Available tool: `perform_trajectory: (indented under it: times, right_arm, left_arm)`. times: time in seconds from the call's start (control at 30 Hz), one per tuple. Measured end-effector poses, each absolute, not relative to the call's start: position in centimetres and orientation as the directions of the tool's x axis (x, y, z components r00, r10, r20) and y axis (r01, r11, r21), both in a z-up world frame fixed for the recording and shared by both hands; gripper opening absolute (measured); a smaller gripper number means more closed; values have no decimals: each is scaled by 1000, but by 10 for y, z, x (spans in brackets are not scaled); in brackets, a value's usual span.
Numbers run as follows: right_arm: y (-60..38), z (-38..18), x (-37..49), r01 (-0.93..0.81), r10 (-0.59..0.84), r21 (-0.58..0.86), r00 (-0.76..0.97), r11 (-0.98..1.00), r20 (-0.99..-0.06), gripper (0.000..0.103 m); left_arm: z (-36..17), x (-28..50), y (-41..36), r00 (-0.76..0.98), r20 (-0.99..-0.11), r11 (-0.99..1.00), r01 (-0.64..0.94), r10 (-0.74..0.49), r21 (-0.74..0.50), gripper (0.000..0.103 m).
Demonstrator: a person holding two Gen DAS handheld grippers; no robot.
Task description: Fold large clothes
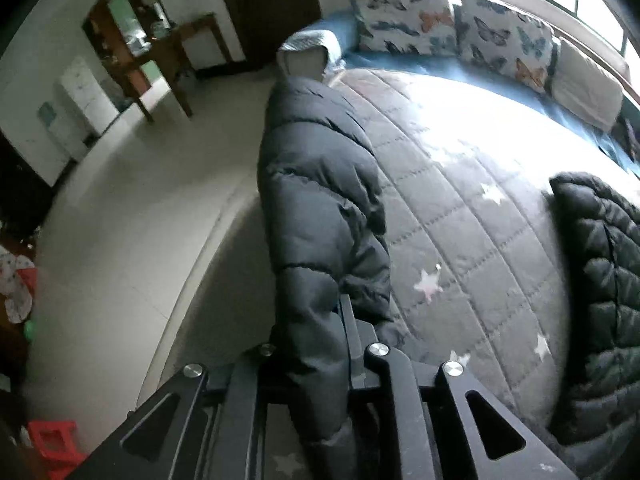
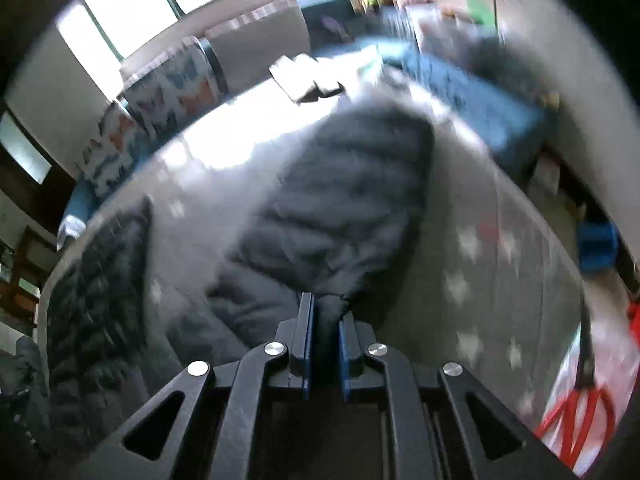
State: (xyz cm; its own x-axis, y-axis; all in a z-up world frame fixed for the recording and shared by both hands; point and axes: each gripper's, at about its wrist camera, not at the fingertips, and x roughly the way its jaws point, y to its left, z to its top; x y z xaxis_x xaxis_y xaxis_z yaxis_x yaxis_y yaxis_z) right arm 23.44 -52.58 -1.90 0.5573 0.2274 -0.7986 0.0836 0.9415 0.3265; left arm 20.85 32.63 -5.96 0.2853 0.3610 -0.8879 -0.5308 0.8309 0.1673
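Home bedroom — quilted bed (image 1: 460, 208), pillows (image 1: 404, 20)

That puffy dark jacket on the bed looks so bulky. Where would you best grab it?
By a thin edge, from above. The dark puffer jacket is thick everywhere, so only a pinched fold fits narrow jaws. The right gripper is shut on a small tuck of fabric; the left gripper clamps a fold too.
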Motion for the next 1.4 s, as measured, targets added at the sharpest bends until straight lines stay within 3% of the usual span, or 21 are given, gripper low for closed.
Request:
perform_trajectory:
  times: [0.1,0.13,0.17,0.23,0.37,0.43,0.5,0.67,0.8,0.9,1.07,1.33,1.37,1.4]
  right_arm:
    - [-535,-11,222,75,252,348,550,934,-796,18]
    - [-537,0,217,72,237,334,566,940,-789,18]
    - [-535,13,210,60,218,311,587,949,-779,18]
    - [-529,39,198,36,186,268,635,963,-750,18]
    - [-505,83,177,-71,221,246,717,967,-661,19]
    - [-486,104,167,-112,224,216,758,970,-612,32]
    - [-460,114,161,-191,283,218,780,957,-558,83]
    - [-374,88,180,-417,433,177,667,891,-607,83]
    - [-331,49,214,-466,463,207,544,860,-700,83]
    - [-316,24,236,-464,451,214,491,859,-745,83]
    - [-309,-7,268,-419,403,213,442,883,-802,83]
    - [-315,-30,282,-415,445,280,383,866,-809,80]
    - [-314,-29,281,-431,462,291,375,854,-804,78]
    - [-313,-28,281,-442,479,302,369,844,-796,69]
  left_arm:
    - [-43,200,326,291,-909,865,-485,298,128,24]
    - [-34,196,327,303,-912,876,-469,277,110,33]
    - [-23,191,330,320,-913,890,-447,255,92,50]
    - [0,177,336,339,-895,877,-469,290,106,67]
    - [54,148,344,430,-857,870,-491,285,43,68]
    - [73,137,335,493,-841,889,-457,222,-34,68]
    - [83,132,314,537,-835,913,-390,119,-121,68]
    - [67,156,232,535,-840,961,-177,-88,-214,68]
    - [26,193,181,475,-861,962,-92,-183,-255,68]
    - [-15,226,157,401,-886,952,-91,-234,-292,68]
    - [-78,267,150,332,-920,951,-152,-206,-268,68]
    - [-122,281,177,355,-903,898,-272,-241,-347,69]
    - [-123,281,176,358,-903,900,-268,-239,-344,69]
    - [-123,282,174,359,-901,903,-254,-245,-347,69]
